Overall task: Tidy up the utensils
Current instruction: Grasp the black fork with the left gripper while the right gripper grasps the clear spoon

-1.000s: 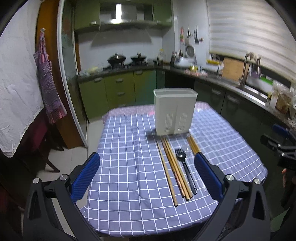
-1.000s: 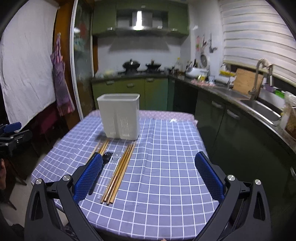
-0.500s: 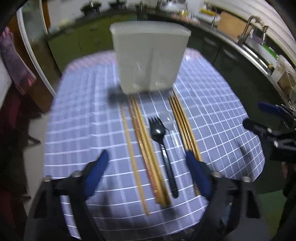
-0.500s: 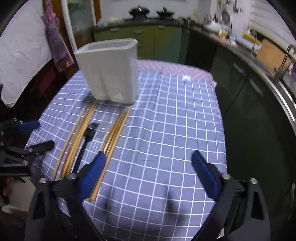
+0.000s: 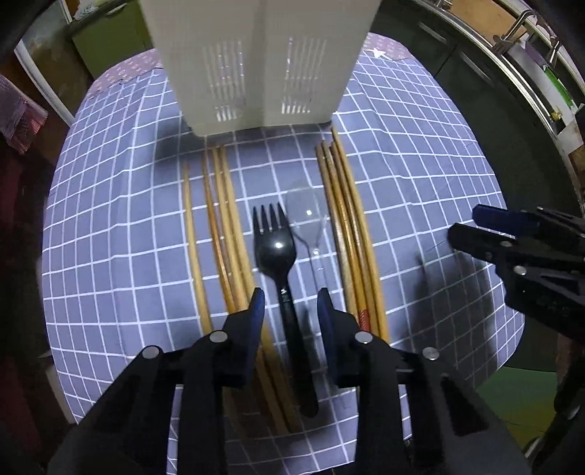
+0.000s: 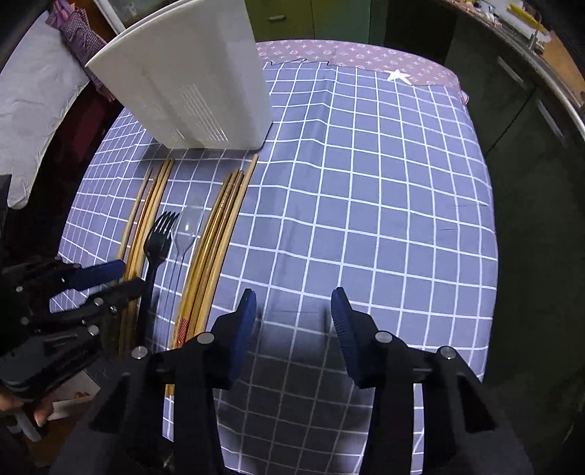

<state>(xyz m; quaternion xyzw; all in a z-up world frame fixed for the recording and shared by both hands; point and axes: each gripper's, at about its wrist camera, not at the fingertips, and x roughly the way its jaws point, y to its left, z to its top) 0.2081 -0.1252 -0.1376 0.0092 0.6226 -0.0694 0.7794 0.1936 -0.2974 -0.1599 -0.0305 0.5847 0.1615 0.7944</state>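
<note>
A black plastic fork [image 5: 275,252] lies on the blue checked tablecloth [image 5: 109,219], with a clear plastic spoon [image 5: 305,215] just right of it. Wooden chopsticks flank them in a left bundle [image 5: 219,226] and a right bundle [image 5: 347,226]. A white slotted utensil holder [image 5: 256,62] stands behind them. My left gripper [image 5: 290,303] points down and straddles the fork's handle. Its jaws are closing and the pads are not touching the handle. My right gripper [image 6: 293,303] hangs over bare cloth right of the right bundle [image 6: 215,234]. Its jaws are closing on nothing.
A dark counter with a sink [image 5: 530,54] runs along the right, close to the table's right edge. Green cabinets [image 6: 329,18] stand behind the table. A white sheet [image 6: 33,109] hangs at the left. A wide stretch of tablecloth [image 6: 365,219] lies right of the utensils.
Both grippers have tipped downward and come in low over the table, and their jaws have narrowed. The left one now has the fork's handle between its fingers.
</note>
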